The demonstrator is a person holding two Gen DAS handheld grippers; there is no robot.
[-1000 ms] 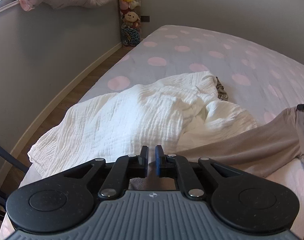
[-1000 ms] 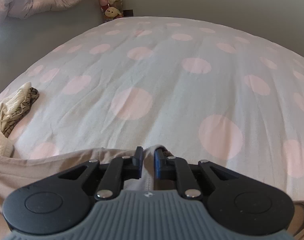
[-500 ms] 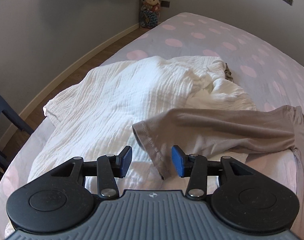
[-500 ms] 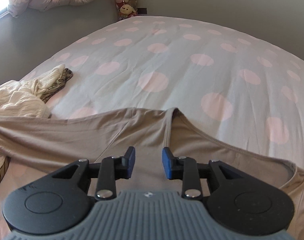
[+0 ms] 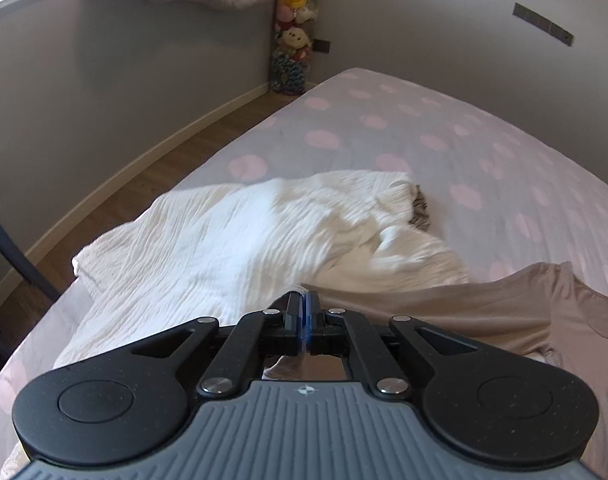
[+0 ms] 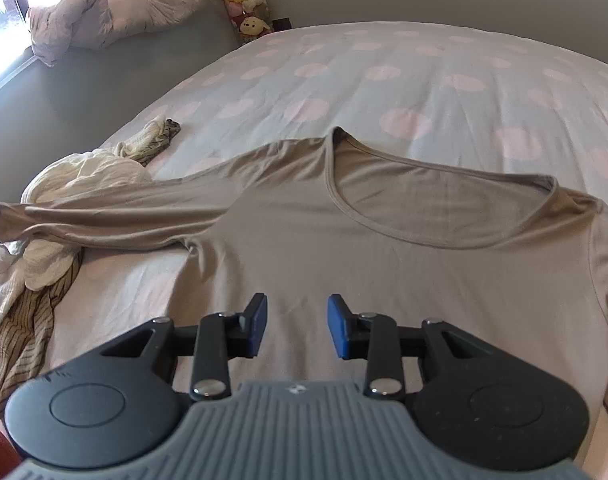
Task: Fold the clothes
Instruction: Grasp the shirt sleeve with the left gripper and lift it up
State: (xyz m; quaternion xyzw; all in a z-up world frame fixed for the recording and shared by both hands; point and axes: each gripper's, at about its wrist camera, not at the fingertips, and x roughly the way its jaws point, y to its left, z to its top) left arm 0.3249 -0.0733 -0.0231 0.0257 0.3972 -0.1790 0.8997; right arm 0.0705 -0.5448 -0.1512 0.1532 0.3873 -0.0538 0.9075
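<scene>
A taupe long-sleeved shirt (image 6: 384, 264) lies flat on the bed, neckline away from me, its left sleeve (image 6: 123, 216) stretched out to the left. My right gripper (image 6: 297, 326) hovers open over the shirt's chest, nothing between its fingers. In the left wrist view my left gripper (image 5: 302, 309) is shut on the cuff end of that taupe sleeve (image 5: 444, 308), which runs off to the right toward the shirt's body. A white crinkled garment (image 5: 239, 240) lies just beyond and under the sleeve.
The bed (image 6: 424, 80) has a pale cover with pink dots. A striped garment (image 6: 31, 320) lies beside the white one at the bed's left edge. Wood floor (image 5: 143, 184), a grey wall and a dark chair leg (image 5: 19, 260) are to the left. Plush toys (image 5: 291, 40) stand in the corner.
Both grippers let go of the shirt half a second ago. The left gripper has since shut on the sleeve cuff. The right gripper stays open and has drawn back over the shirt's chest.
</scene>
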